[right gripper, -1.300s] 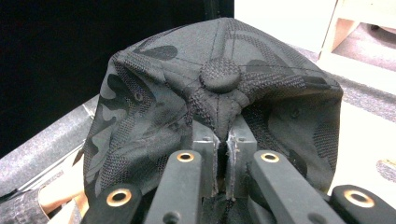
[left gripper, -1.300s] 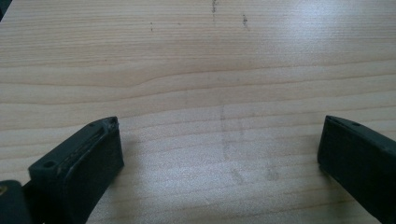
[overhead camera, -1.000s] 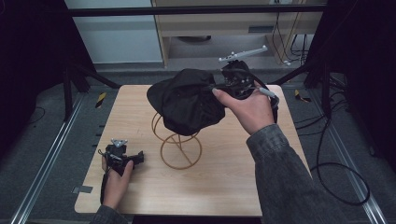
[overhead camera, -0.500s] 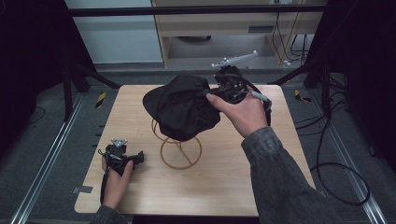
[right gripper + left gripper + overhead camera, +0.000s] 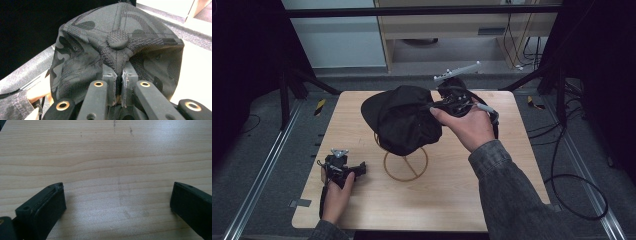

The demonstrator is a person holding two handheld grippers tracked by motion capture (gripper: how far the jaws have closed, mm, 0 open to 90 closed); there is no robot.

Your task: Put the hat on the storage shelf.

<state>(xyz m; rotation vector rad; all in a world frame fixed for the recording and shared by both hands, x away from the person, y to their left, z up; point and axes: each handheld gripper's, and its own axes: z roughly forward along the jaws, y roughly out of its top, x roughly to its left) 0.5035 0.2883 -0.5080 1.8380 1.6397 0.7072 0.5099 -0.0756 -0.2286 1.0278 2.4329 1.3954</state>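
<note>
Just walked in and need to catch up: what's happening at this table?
A person works with two handheld grippers. The right gripper is shut on the crown fabric of a black cap, holding it over a wire stand on the wooden table. The left gripper rests open on the tabletop, holding nothing.
</note>
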